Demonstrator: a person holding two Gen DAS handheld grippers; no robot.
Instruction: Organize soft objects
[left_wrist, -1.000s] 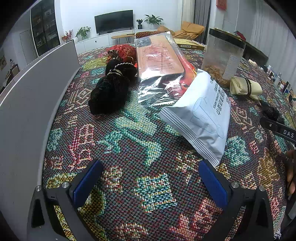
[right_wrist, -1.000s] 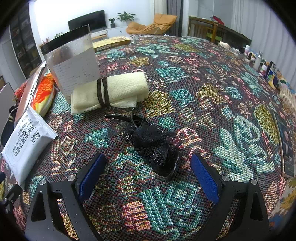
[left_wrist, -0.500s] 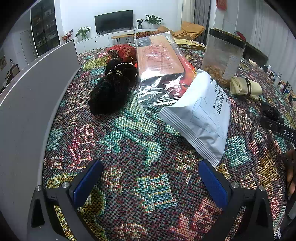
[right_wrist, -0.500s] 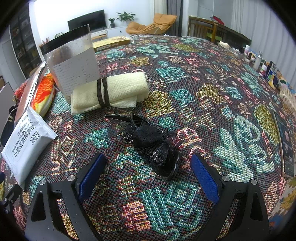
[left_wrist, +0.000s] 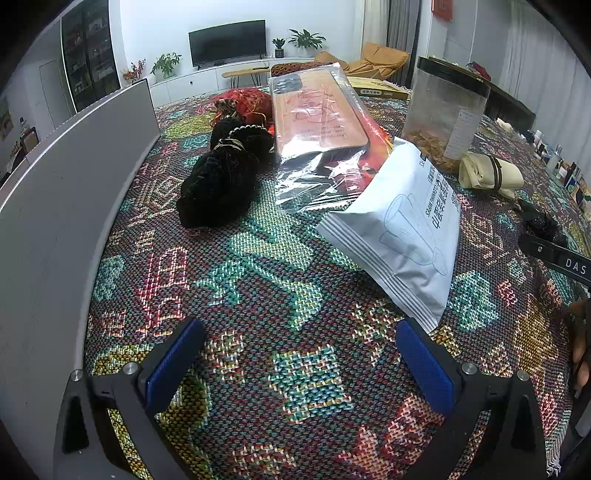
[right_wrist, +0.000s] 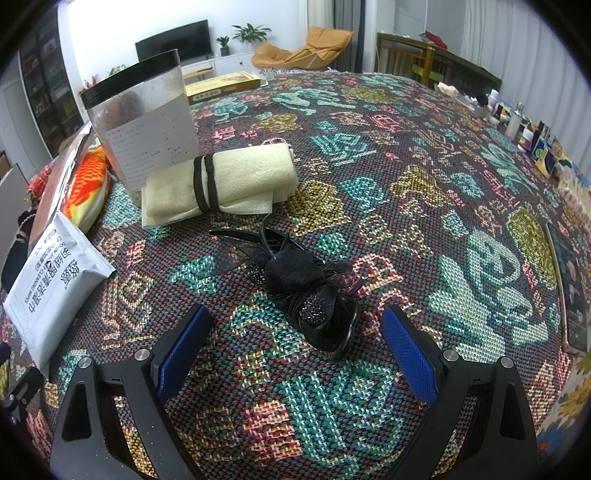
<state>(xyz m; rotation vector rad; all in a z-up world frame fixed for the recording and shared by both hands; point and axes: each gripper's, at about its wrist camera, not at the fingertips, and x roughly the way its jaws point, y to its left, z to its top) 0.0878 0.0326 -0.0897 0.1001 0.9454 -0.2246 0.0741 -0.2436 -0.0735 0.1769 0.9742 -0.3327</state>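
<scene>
Right tongs (right_wrist: 295, 354) gape wide, empty | black hair bow (right_wrist: 310, 295) just ahead between them | left tongs (left_wrist: 299, 362) wide, empty over tabletop (left_wrist: 258, 295)

Left gripper (left_wrist: 300, 356), jaws wide apart, hovers over patterned cloth (left_wrist: 280, 295); white pouch (left_wrist: 402, 229) just beyond its right jaw.

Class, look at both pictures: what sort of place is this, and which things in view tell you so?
Most likely a home living room: a flat TV on a low white cabinet, potted plants beside it, and an orange lounge chair beyond the cloth-covered table.
</scene>
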